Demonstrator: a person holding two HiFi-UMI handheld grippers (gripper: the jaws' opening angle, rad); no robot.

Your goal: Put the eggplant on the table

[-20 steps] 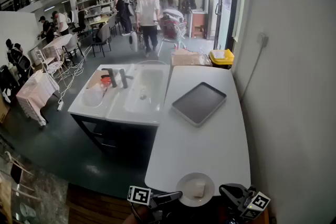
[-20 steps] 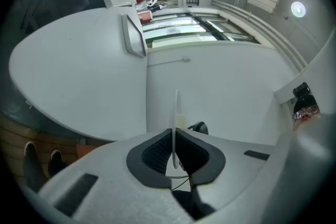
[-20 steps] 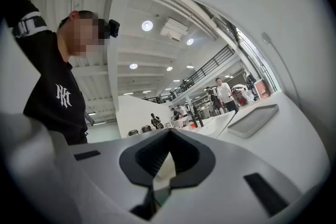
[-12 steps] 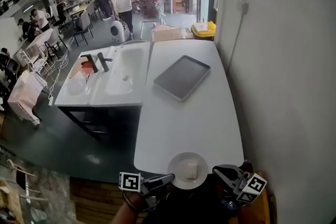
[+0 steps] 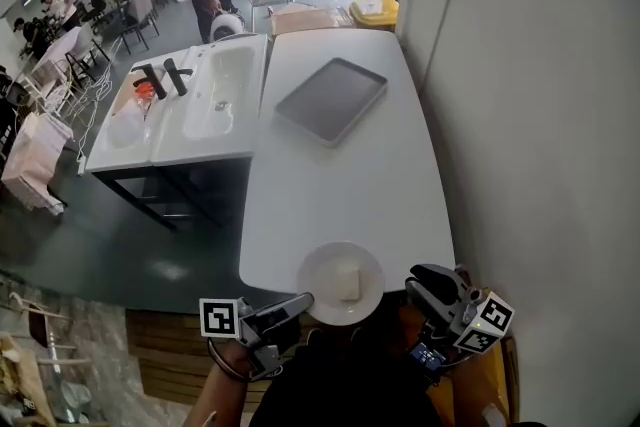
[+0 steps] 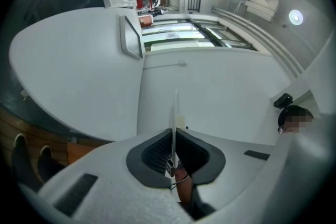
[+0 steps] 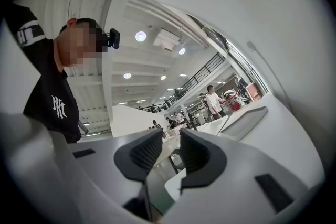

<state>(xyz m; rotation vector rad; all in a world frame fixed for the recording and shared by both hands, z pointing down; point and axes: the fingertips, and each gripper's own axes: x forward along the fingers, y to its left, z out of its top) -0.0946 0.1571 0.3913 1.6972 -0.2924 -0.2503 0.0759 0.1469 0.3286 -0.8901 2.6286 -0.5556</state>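
Your left gripper [image 5: 298, 303] is clamped on the left rim of the white plate [image 5: 320, 265], which shows edge-on between its jaws. 1 pale chunk [image 5: 347, 283] lies on the plate, just right of its middle; whether it is the eggplant cannot be told. Your right gripper [image 5: 420, 283] hangs just right of the plate, jaws slightly apart with nothing between them. The plate sits at the near edge of the table [image 5: 340, 185]; 1 grey tray [image 5: 330, 100] lies well beyond the plate.

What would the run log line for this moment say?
left gripper: shut on plate rim | right gripper: open, empty | plate: at near table edge, pale block on it | eggplant: not in view
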